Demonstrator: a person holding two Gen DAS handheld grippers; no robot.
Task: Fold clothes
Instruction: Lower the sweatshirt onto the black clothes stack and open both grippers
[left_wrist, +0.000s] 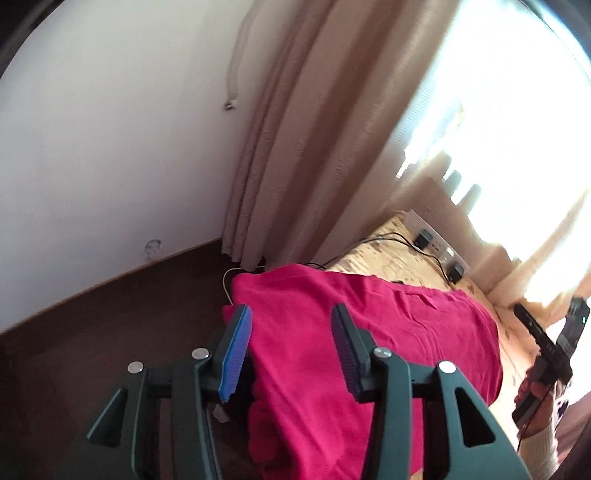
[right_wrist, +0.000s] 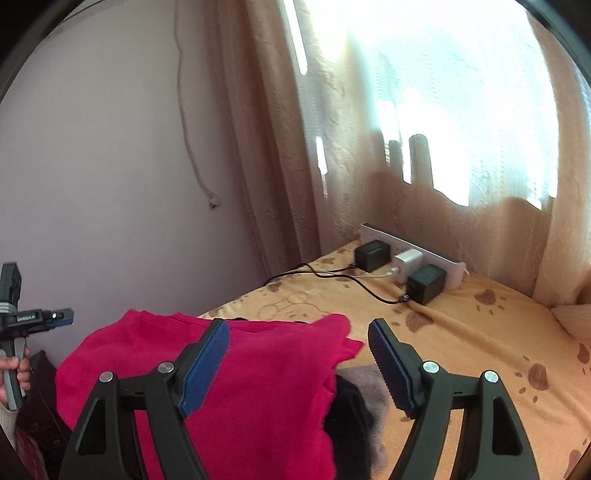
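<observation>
your left gripper (left_wrist: 291, 347) hangs over the red garment (left_wrist: 369, 332), jaws apart, nothing pinched. your right gripper (right_wrist: 299, 354) stands wide open too, pads clear of the cloth. the garment lies on the bed (right_wrist: 480, 332), part-folded by the look of it, one side drooping off the near edge toward the dark floor (left_wrist: 110, 314).

risk: that overhang could drag the fold off the edge. a dark garment (right_wrist: 354, 402) sits under the red one; a deep pinch may catch both layers. black cables (right_wrist: 369, 291) and the power strip (right_wrist: 413, 247) lie near the far edge; a wide sweep could snag them.

cloth is soft, matt knit, lightly creased. bedcover is tan, blotch-printed. pads are blue, ribbed. the curtain (right_wrist: 369, 129) is sheer, backlit.
</observation>
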